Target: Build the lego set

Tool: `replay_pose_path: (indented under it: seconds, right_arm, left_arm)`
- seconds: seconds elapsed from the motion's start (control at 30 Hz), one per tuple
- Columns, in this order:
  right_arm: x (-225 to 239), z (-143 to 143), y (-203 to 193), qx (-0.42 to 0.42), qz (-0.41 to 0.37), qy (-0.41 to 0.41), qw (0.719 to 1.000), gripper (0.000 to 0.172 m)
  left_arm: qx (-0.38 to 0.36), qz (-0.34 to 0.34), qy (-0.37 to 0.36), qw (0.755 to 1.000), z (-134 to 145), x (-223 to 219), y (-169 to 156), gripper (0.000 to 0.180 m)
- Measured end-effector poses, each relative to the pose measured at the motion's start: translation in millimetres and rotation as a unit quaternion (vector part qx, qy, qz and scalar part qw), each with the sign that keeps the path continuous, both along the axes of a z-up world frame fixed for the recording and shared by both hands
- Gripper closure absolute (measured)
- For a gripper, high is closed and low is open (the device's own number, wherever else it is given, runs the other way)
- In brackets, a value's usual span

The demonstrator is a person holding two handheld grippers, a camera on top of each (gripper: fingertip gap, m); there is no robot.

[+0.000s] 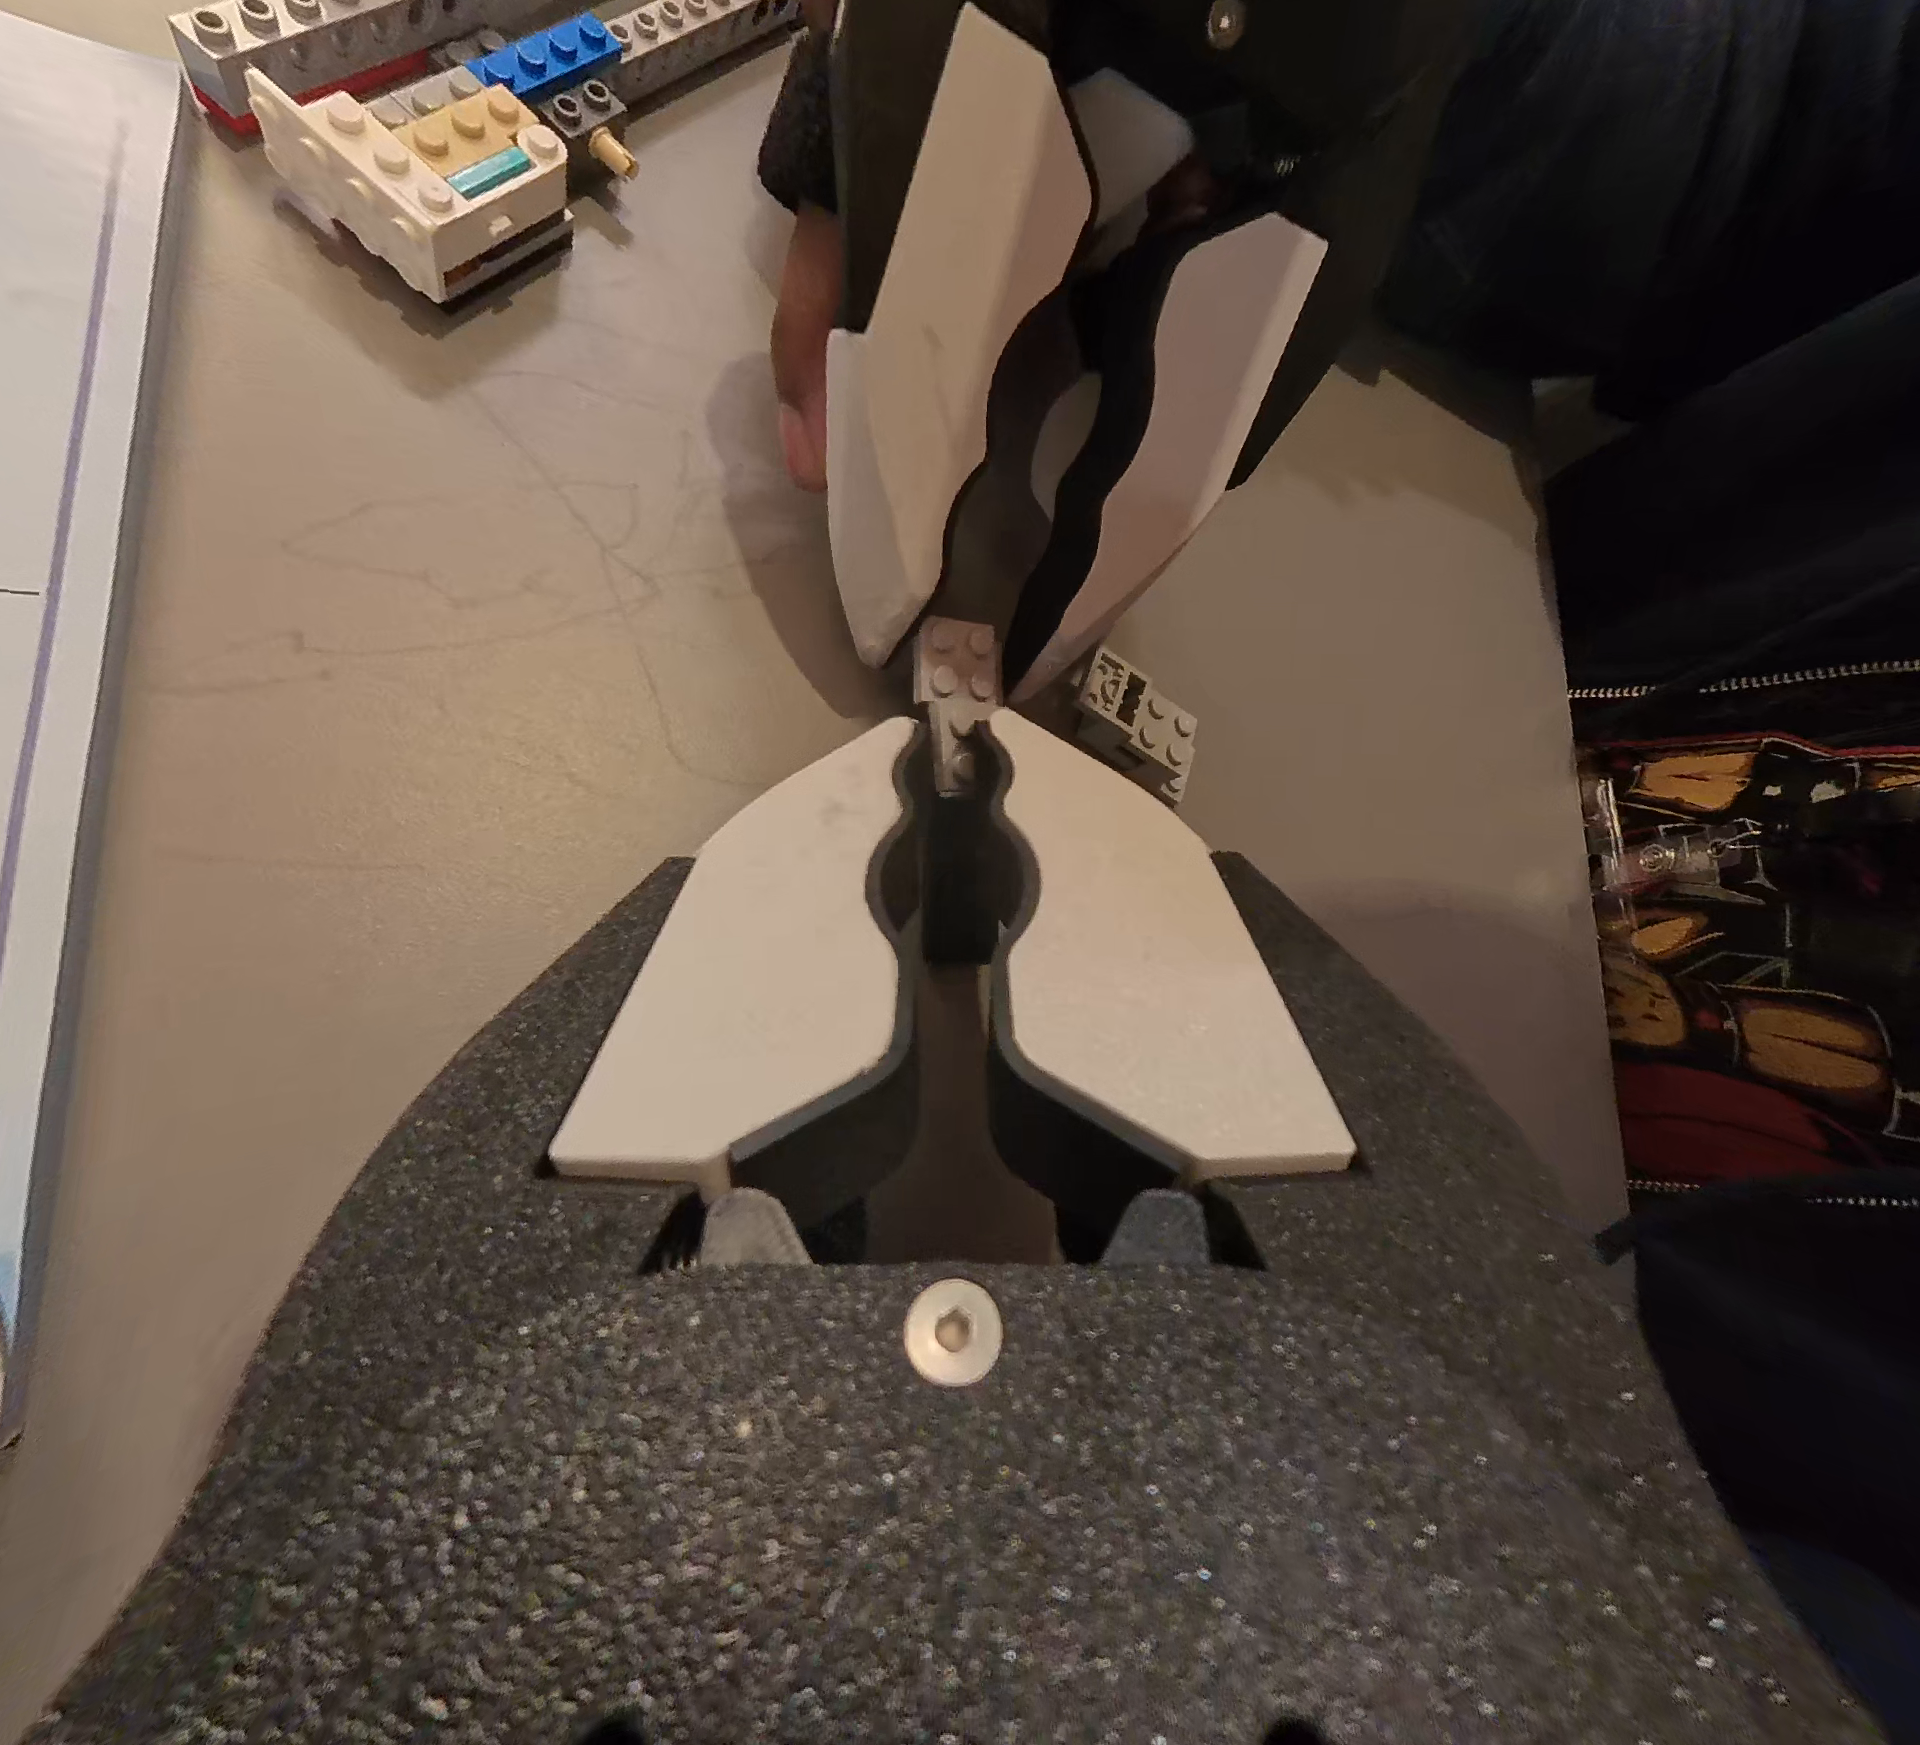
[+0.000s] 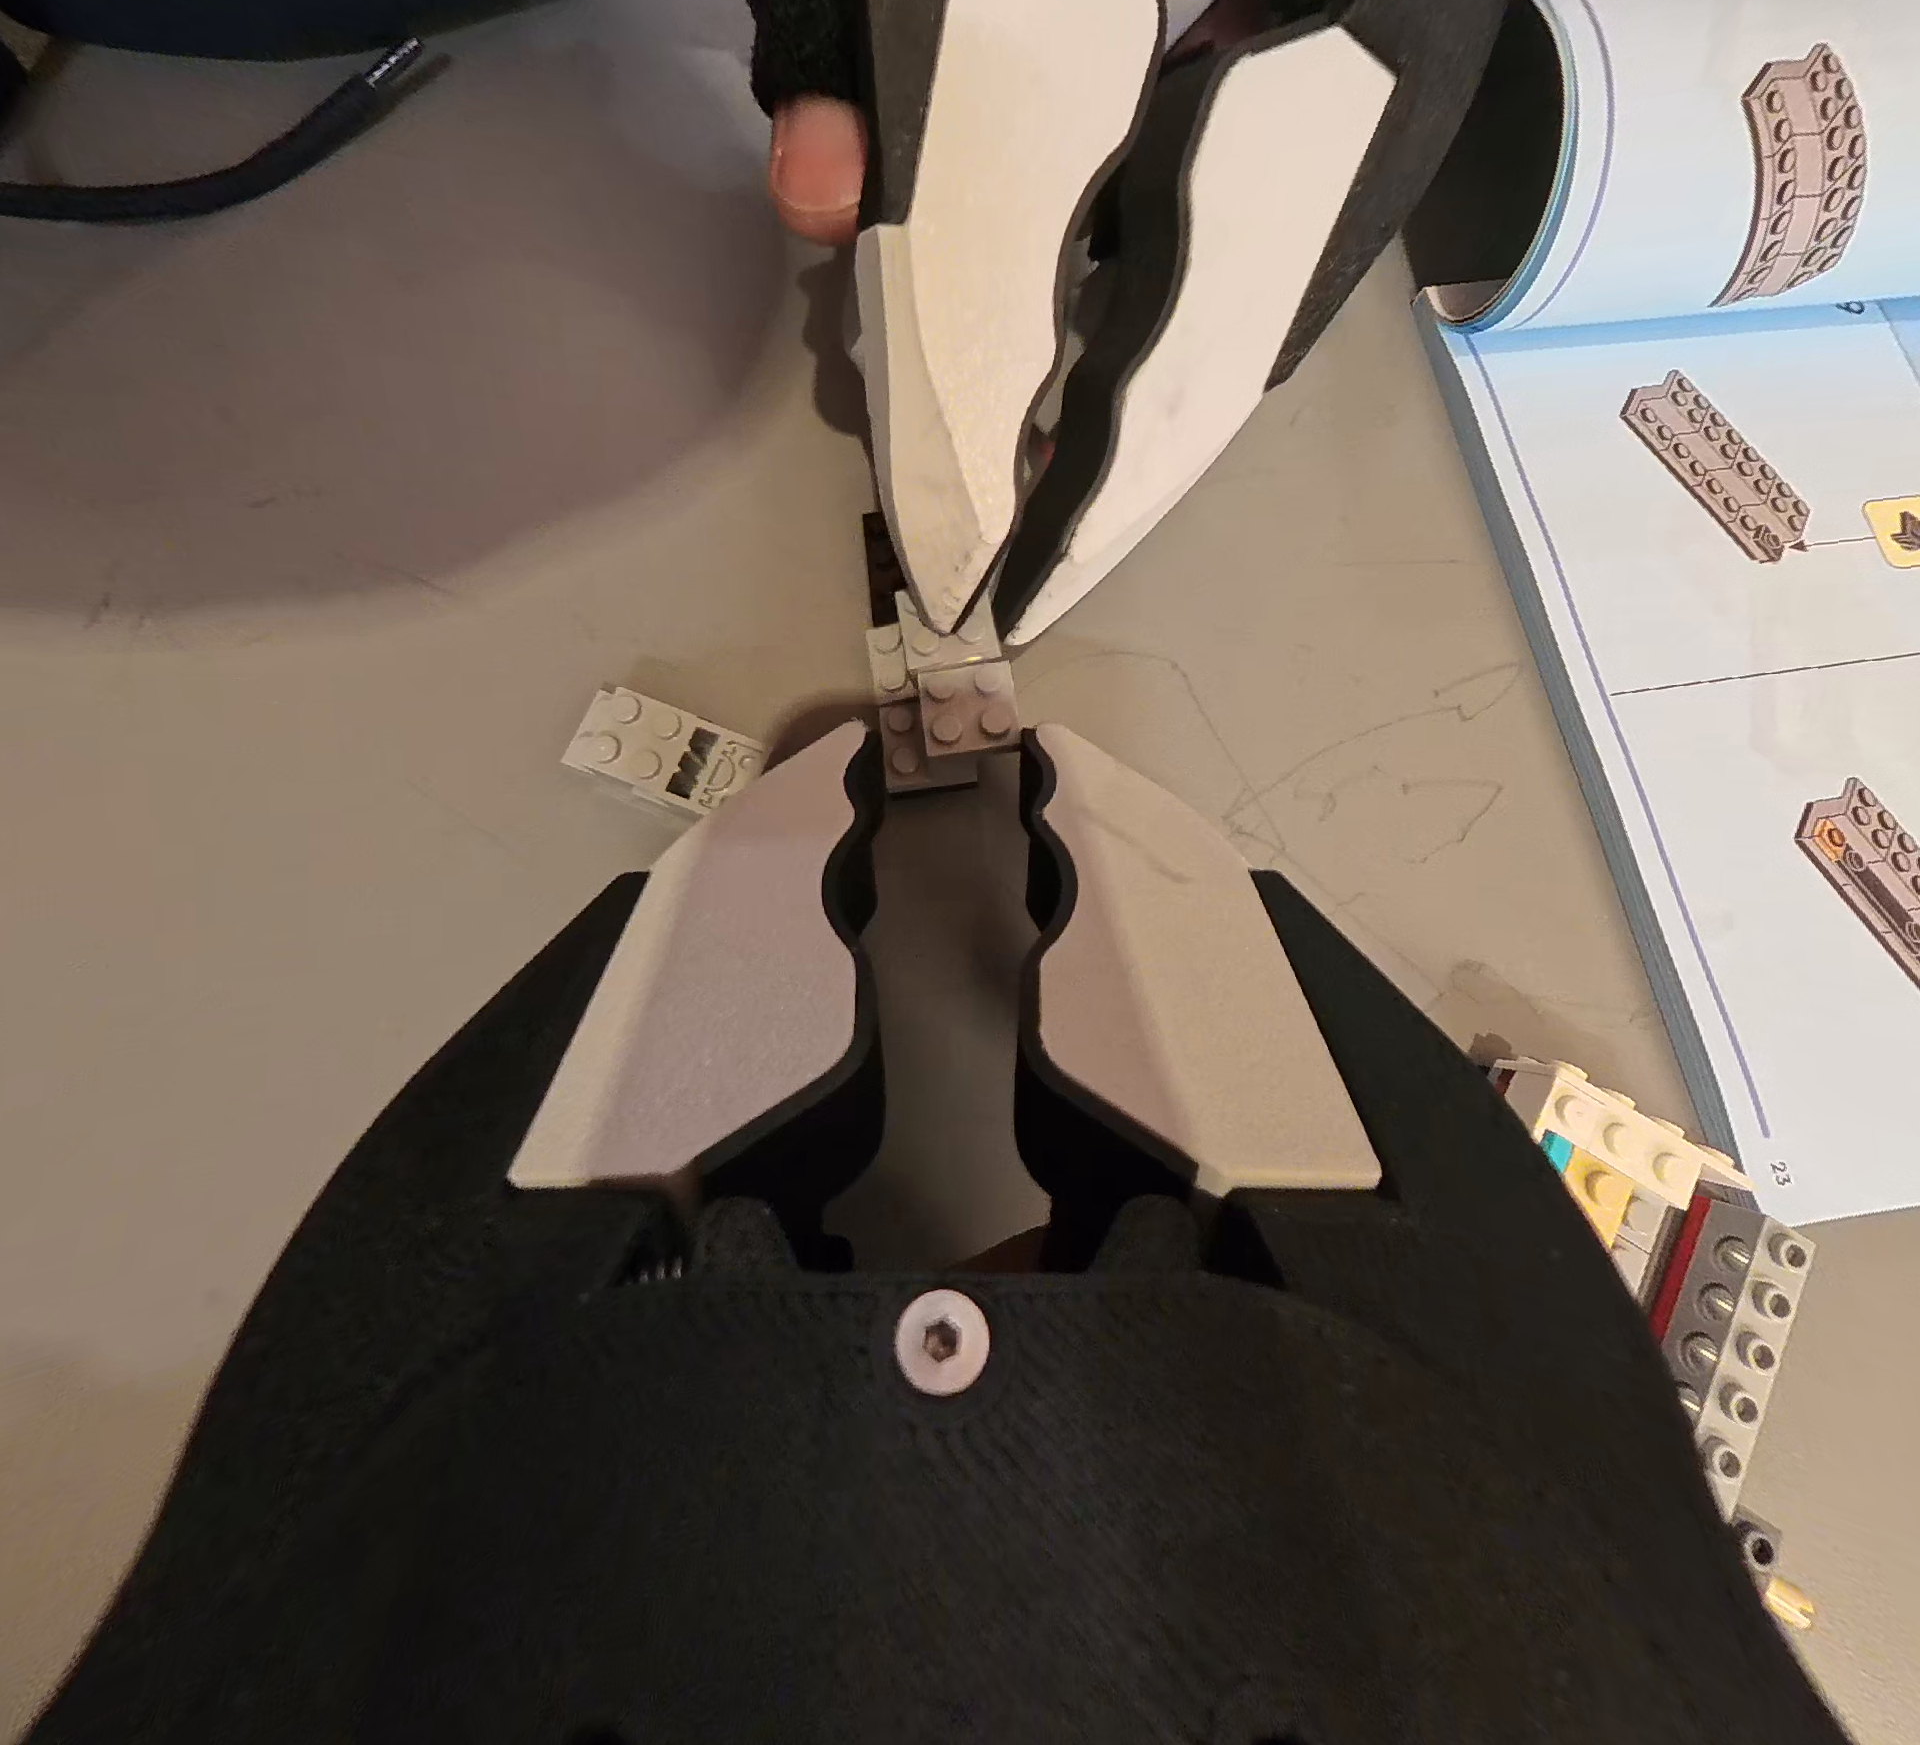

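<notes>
Our left jaws (image 1: 954, 727) pinch the small grey brick piece (image 1: 961, 755); our right jaws (image 2: 945, 739) squeeze its square end (image 2: 968, 708) so it stays steady above the counter (image 1: 468, 552).

We observe warm, moderately dim indoor light from overhead. Soft shadows fall on the table (image 2: 312, 448) beneath both grippers (broadest left of the opposing gripper in the right wrist view). Wide-angle distortion bends the booklet (image 2: 1662, 552) at the table's right edge. The table's centre is sharp; near foreground housings appear slightly soft.
</notes>
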State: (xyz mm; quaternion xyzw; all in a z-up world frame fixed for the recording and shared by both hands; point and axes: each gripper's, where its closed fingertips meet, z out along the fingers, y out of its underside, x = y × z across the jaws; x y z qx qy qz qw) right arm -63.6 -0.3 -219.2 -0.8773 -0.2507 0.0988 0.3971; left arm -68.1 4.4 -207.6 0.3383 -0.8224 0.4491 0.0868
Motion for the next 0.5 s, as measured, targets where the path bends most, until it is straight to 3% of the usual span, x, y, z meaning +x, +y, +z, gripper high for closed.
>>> replay_pose_path:
  seconds: [0.5]
  right_arm:
    - [0.8, 0.6, 0.5, 0.001, -0.003, 0.004, 1.0, 0.147]
  left_arm:
    - [-0.003, 0.009, -0.001, 1.0, 0.4, 2.4, 1.8, 0.169]
